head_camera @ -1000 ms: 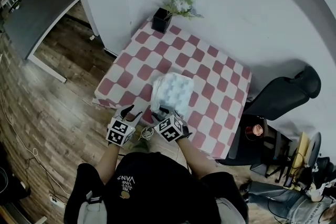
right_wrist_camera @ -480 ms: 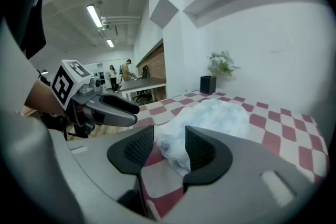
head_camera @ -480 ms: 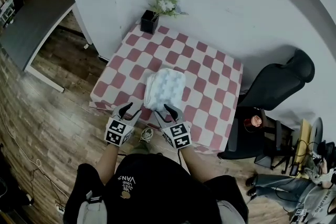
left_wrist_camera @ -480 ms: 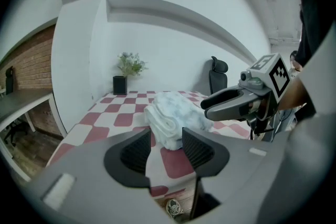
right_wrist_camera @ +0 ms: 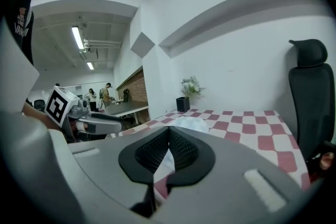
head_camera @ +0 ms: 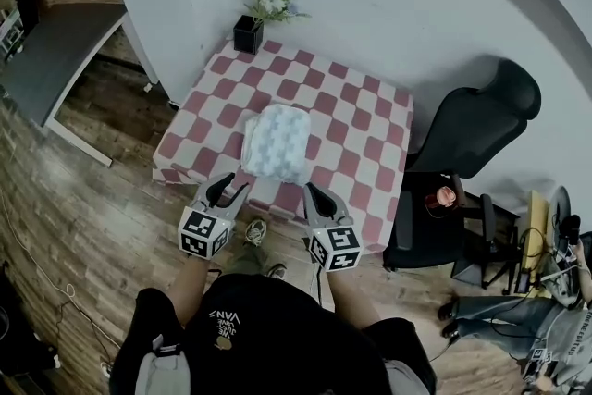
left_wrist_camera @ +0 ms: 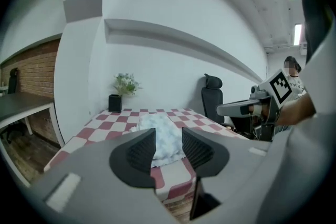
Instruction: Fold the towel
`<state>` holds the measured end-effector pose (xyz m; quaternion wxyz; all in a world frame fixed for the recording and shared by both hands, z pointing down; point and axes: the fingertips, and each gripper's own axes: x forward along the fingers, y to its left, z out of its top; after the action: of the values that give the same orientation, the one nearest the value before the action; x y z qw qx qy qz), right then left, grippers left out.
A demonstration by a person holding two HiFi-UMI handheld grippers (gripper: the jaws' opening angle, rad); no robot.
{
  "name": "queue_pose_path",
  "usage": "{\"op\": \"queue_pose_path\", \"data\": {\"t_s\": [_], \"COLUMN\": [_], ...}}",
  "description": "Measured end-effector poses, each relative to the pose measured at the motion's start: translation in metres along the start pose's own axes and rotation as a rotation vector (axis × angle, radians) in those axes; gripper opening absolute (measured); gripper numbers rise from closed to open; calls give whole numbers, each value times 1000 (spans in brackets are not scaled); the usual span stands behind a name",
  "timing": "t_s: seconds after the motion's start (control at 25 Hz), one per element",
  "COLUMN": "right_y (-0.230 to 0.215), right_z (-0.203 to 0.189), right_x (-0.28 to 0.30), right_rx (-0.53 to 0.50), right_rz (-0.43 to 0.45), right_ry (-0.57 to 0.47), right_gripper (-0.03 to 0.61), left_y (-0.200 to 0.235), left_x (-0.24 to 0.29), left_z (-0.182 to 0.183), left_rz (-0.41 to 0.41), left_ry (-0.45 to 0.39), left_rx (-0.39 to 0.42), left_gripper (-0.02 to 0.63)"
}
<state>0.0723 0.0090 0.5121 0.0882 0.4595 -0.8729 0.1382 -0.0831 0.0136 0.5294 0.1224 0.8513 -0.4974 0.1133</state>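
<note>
My left gripper [head_camera: 231,185] has jaws spread, my right gripper [head_camera: 313,194] has jaws just pressed together, empty; the unheld towel [head_camera: 276,143] may slump open on the tabletop [head_camera: 361,125].

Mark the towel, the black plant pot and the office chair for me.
towel [head_camera: 276,141], head view, middle of its top surface.
black plant pot [head_camera: 246,37], head view, its side wall.
office chair [head_camera: 467,134], head view, middle of the backrest.
</note>
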Motion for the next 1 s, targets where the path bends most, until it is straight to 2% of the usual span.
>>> {"op": "queue_pose_path", "data": {"t_s": [0.08, 0.28, 0.44, 0.72, 1.0], "right_y": [-1, -2, -3, 3, 33], "right_z": [1, -2, -8, -3, 7], "right_x": [-15, -45, -60, -73, -67], "right_rx": [16, 29, 55, 55, 67], "right_rz": [-1, -12, -36, -97, -174], "right_ry": [-19, -36, -31, -28, -46], "right_gripper": [6, 5, 5, 5, 5], "left_y": [-11, -37, -47, -54, -26], "left_x": [-10, -27, -33, -47, -71], "left_z": [5, 11, 14, 17, 18], "left_rz": [3, -13, -37, -86, -152], "left_ry": [-18, -36, -42, -49, -39], "left_rx": [-7, 28, 51, 90, 125], "left_gripper": [151, 37, 3, 3, 2]}}
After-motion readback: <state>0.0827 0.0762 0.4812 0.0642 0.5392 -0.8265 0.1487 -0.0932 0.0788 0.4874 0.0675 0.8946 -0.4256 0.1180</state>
